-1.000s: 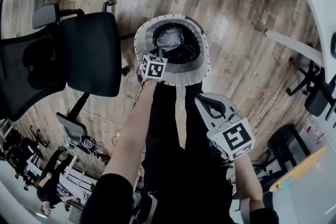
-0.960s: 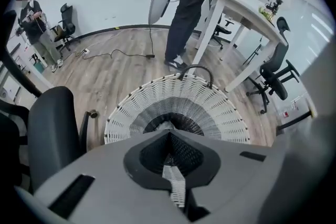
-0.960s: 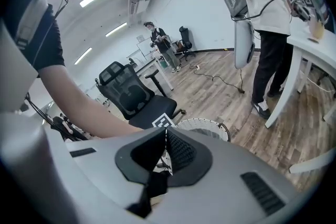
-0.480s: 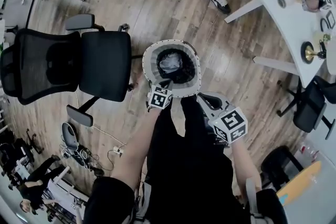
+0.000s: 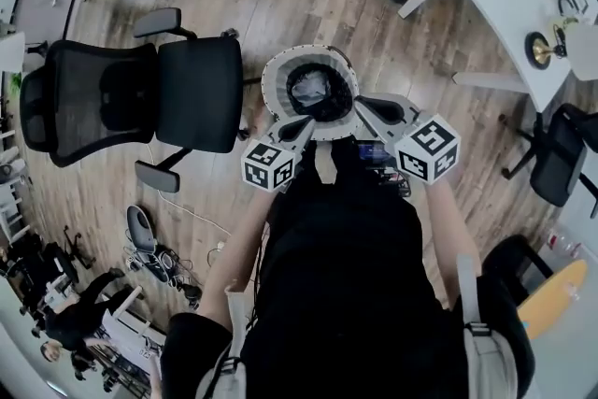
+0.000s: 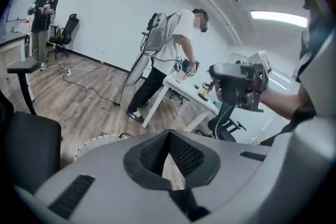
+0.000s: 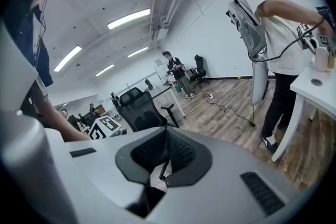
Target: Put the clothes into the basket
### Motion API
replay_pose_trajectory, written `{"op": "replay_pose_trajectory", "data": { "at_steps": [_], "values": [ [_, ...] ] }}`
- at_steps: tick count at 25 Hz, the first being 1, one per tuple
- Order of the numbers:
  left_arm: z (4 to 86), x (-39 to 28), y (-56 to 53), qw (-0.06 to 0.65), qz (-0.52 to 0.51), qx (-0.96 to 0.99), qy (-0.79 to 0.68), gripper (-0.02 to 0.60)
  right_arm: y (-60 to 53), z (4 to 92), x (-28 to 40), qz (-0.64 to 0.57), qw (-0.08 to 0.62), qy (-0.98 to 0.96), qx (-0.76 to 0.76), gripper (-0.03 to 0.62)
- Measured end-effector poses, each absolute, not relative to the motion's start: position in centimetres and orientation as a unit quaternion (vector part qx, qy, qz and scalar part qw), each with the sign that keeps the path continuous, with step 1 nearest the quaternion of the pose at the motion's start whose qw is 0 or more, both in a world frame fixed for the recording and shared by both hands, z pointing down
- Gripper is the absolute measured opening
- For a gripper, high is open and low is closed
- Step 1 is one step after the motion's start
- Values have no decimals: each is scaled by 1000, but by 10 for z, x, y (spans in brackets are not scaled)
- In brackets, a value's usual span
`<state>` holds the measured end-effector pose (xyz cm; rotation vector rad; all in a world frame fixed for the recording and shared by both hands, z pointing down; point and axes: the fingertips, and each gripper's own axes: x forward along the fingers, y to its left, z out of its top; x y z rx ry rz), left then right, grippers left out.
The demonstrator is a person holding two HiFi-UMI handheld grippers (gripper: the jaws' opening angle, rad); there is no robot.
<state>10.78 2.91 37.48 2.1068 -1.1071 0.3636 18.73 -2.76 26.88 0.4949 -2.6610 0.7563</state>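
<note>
Left gripper (image 5: pixel 304 122) and right gripper (image 5: pixel 366 106) are held side by side at the near rim of the laundry basket (image 5: pixel 271 84), each with jaws pressed together on nothing; the load is judged delivered. Clothes (image 5: pixel 311 92), dark and grey, are bundled inside the basket. The near rim is covered by the grippers. The floor under the person's torso is hidden, so leftover garments cannot be ruled out.

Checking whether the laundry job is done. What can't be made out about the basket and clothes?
- Head view: the clothes in the basket are too small and dark to count.
- Head view: the person's body hides the floor below; leftover clothes could lie there.
- Left gripper view: only a sliver of basket rim shows; the left gripper itself hides the rest.
- Right gripper view: no basket in frame.
</note>
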Motion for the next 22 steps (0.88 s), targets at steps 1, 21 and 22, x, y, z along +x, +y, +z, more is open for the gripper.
{"op": "replay_pose_trajectory", "data": {
  "at_steps": [1,21,22],
  "values": [
    [359,109,30,353,128,820,-433,12,-26,263,186,263,161,-937,167,17],
    [197,142,44,239,9,875,-420,12,21,182,216,219,102,-961,136,16],
    [197,142,43,241,9,875,-420,12,23,181,217,219,103,-961,137,16]
  ]
}}
